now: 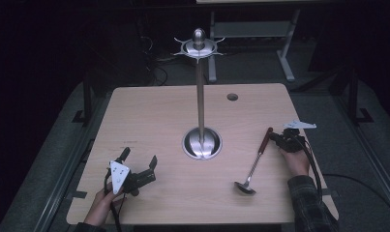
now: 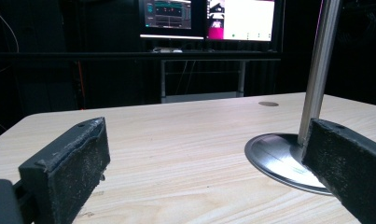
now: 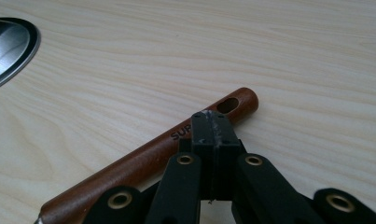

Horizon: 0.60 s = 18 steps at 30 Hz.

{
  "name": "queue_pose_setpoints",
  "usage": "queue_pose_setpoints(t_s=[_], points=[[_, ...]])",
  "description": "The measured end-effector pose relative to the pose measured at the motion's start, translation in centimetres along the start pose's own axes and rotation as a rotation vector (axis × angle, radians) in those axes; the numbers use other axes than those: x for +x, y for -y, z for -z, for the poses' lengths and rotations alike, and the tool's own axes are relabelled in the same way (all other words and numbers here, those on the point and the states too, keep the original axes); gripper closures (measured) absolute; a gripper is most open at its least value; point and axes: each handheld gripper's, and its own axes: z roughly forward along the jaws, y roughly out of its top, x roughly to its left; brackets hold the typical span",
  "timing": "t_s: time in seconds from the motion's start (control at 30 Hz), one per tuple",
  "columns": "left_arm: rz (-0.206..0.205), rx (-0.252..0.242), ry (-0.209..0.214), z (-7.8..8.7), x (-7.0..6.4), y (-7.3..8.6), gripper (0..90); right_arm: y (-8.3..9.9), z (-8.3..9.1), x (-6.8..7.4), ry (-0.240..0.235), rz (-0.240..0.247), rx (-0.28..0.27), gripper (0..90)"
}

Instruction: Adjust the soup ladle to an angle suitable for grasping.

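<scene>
A ladle (image 1: 255,162) with a brown wooden handle (image 3: 139,156) and a steel bowl lies flat on the table's right side, handle pointing away from me. My right gripper (image 1: 276,138) sits at the handle's far end with its jaws pressed together; its tips (image 3: 209,119) overlap the handle just beside the hanging hole, with nothing between them. A tall steel utensil stand (image 1: 201,101) with hooks at its top rises from a round base (image 2: 279,158) at the table's middle. My left gripper (image 1: 140,158) rests at the front left, open (image 2: 206,128) and holding nothing.
The light wooden table (image 1: 149,116) has a small round cable hole (image 1: 232,96) at its far right. Monitors (image 2: 209,18) and a dark shelf stand beyond the far edge. The stand's base (image 3: 8,46) lies left of the ladle handle.
</scene>
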Motion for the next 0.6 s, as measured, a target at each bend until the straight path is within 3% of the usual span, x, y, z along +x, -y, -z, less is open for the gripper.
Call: queue_pose_setpoints(t_s=[0.23, 0.6], points=[[0.000, 0.000, 0.000, 0.0, 0.0, 0.0, 0.2, -0.1, -0.2, 0.6, -0.017, 0.016, 0.007, 89.8], [0.000, 0.001, 0.000, 0.0, 0.0, 0.0, 0.2, -0.4, -0.9, 2.3, -0.081, 0.051, 0.016, 89.8]])
